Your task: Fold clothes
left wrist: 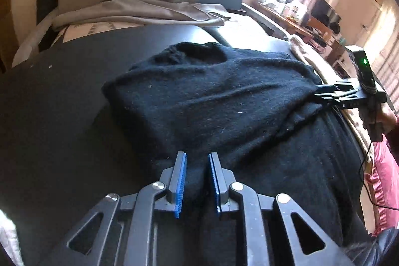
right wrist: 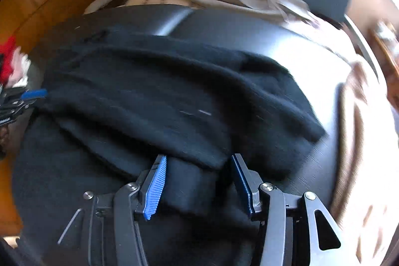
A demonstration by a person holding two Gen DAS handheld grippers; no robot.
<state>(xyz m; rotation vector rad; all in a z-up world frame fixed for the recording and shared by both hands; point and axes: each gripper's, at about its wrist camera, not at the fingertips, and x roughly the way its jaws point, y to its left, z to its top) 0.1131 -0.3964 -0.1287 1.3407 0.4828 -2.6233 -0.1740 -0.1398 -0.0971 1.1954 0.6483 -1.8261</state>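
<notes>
A black knitted sweater (left wrist: 212,101) lies on a dark tabletop (left wrist: 57,101), partly folded: an upper layer is doubled over a lower one, with the neck opening toward the far end. Its near part runs under the cameras and is cut off by the bottom of both views, so its full outline cannot be traced. In the right wrist view the fabric is smeared by motion blur, and the folds there read only as dark ridges.

The left gripper (left wrist: 197,181) sits low at the near edge of the sweater, its blue-padded fingers (left wrist: 180,183) a narrow gap apart with black cloth between them; whether the pads actually pinch the cloth cannot be told. The right gripper (right wrist: 199,185) has its jaws spread wide, straddling a folded band of the sweater without closing on it. In the left wrist view it reaches in from the right side and touches the sweater's edge, a hand (left wrist: 385,117) behind it half cut off by the frame.

Beyond the sweater, a grey garment (left wrist: 139,9) lies crumpled at the far edge of the table. Behind it stand blocks of grey, yellow and dark blue, too blurred to identify. The window area at upper right is blown out to white.
</notes>
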